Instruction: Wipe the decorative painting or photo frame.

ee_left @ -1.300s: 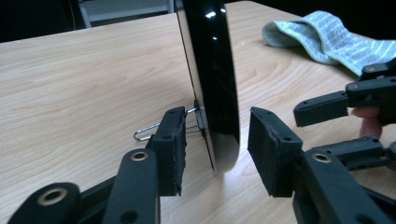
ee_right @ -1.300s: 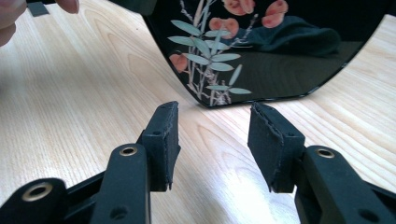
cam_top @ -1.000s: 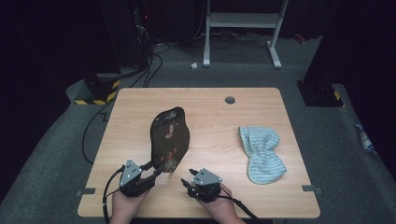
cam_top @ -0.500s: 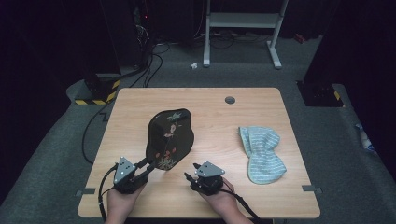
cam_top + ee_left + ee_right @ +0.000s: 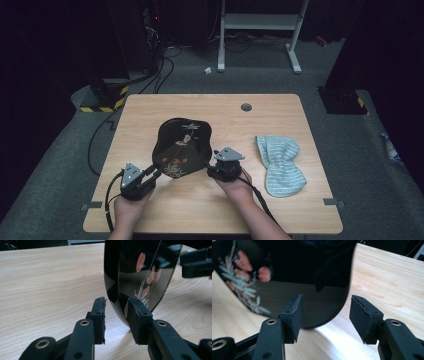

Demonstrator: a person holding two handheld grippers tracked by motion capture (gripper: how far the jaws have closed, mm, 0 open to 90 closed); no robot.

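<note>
The black tray (image 5: 181,146) is lying near the middle of the table (image 5: 150,107), its long axis running from the near-left corner up toward the far right, and that slant is what the coming move is turning on. The left gripper (image 5: 150,173) is sitting at the tray's near-left tip, so the tray is stretching forward and to the right from it. In the left gripper view the 2 jaws are straddling the tray's (image 5: 140,277) raised rim, one pad outside and one inside, with a gap showing on the outer side, so they are standing apart rather than clamped. The right gripper (image 5: 214,169) is resting at the tray's right edge, with the tray lying to its left. In the right gripper view its jaws are gaping wide, the rim of the tray (image 5: 312,290) passing between them without touching the right pad. Both look about equally near (the left is further onto the rim). The striped cloth (image 5: 280,162) is lying well apart, to the right
</note>
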